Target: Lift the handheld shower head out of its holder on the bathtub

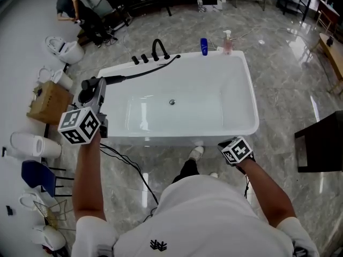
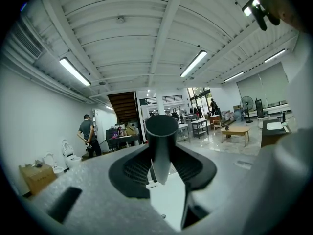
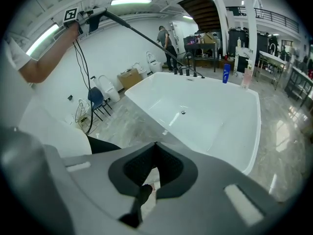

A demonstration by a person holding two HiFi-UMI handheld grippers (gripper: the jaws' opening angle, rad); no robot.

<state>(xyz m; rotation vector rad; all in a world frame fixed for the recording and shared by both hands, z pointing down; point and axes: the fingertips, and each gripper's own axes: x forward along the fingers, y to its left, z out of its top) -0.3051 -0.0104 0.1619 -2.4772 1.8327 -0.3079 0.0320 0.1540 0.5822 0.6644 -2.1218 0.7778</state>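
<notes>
My left gripper (image 1: 92, 90) is shut on the black handheld shower head (image 1: 113, 80), held up in the air left of the white bathtub (image 1: 252, 92). Its black hose (image 1: 153, 66) runs taut from the handle to the tub's far rim beside the black faucet (image 1: 158, 48). The left gripper view shows the round black handle (image 2: 161, 141) clamped between the jaws of that gripper (image 2: 161, 127). My right gripper (image 1: 231, 144) hangs at the tub's near right corner, pointing down, and its jaws (image 3: 155, 144) meet with nothing in them. The right gripper view catches the raised left gripper (image 3: 90, 16) and the hose (image 3: 146, 38).
A blue bottle (image 1: 204, 46) and a pink soap bottle (image 1: 228, 42) stand on the tub's far rim. Toilets (image 1: 61, 48), a cardboard box (image 1: 48, 100) and a blue chair (image 1: 37, 175) line the left side. A dark cabinet (image 1: 321, 143) stands at the right. A person (image 1: 67, 4) bends over far back.
</notes>
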